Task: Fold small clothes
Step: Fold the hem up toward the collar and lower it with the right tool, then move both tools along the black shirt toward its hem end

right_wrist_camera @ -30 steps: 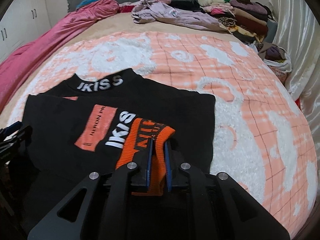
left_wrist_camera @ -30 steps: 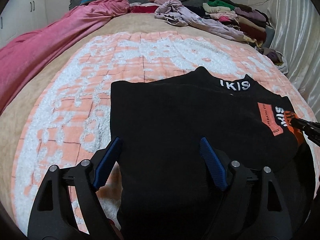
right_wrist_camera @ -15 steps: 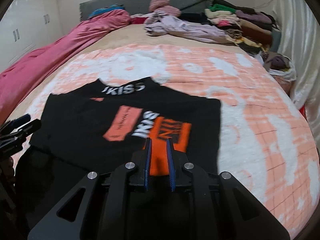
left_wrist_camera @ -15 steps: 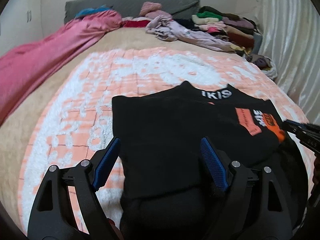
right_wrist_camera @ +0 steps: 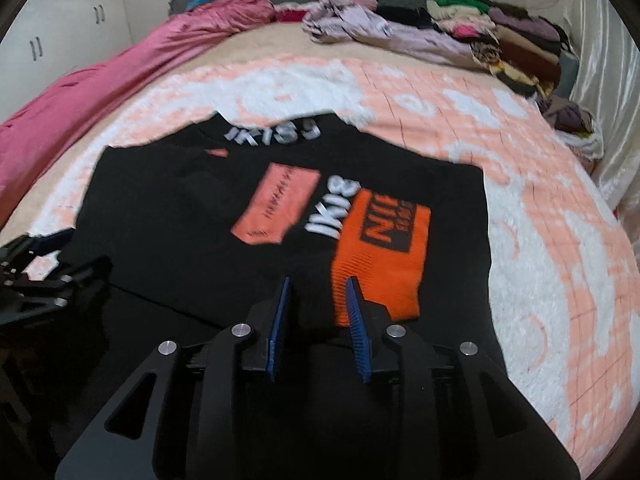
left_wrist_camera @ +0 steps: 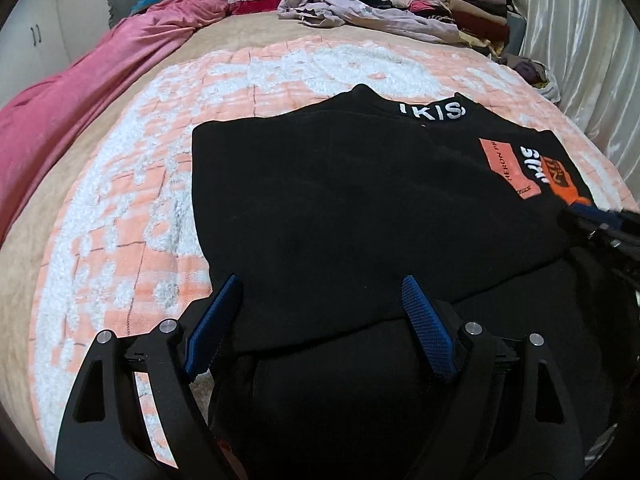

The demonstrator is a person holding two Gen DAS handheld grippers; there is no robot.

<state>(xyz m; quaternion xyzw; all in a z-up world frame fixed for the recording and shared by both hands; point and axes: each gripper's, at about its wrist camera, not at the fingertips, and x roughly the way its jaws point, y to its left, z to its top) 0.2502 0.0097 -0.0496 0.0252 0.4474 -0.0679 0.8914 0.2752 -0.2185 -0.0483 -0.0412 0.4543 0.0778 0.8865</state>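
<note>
Black sweater (left_wrist_camera: 360,208) spread flat on the orange-and-white blanket (left_wrist_camera: 132,216) of the bed, collar with white lettering toward 12 o'clock, filling the middle of both wrist views

Near hem toward 6 o'clock, running under both tools

Orange cuff (right_wrist_camera: 380,248) of the right sleeve laid across the chest, at about 1 o'clock from the right gripper (right_wrist_camera: 316,304), just beside a salmon patch (right_wrist_camera: 276,208) and more white lettering

Right gripper partly parted, jaws having just been opening; blue pads (right_wrist_camera: 356,320) no longer pressing the cuff, right-hand pad overlapping the cuff's lower left corner, black knit showing through the gap between the two

Cuff released, lying loose on the sweater

Left gripper (left_wrist_camera: 320,312) spread wide, gripping nothing, blue pads (left_wrist_camera: 424,320) hovering over the sweater's lower left part, left pad near the garment's left edge where black meets blanket; contact with the cloth not clear

In the left wrist view, right gripper's tip visible at 3 o'clock, close to the orange cuff

In the right wrist view, left gripper seen at 9 o'clock, beside the sweater's left edge

Pink cover (left_wrist_camera: 80,92) bunched along the bed from 9 to 11 o'clock

Heap of assorted clothes (right_wrist_camera: 472,36) at 1 o'clock by the headboard, well apart from the sweater

Pale curtain (left_wrist_camera: 580,40) at 2 o'clock
</note>
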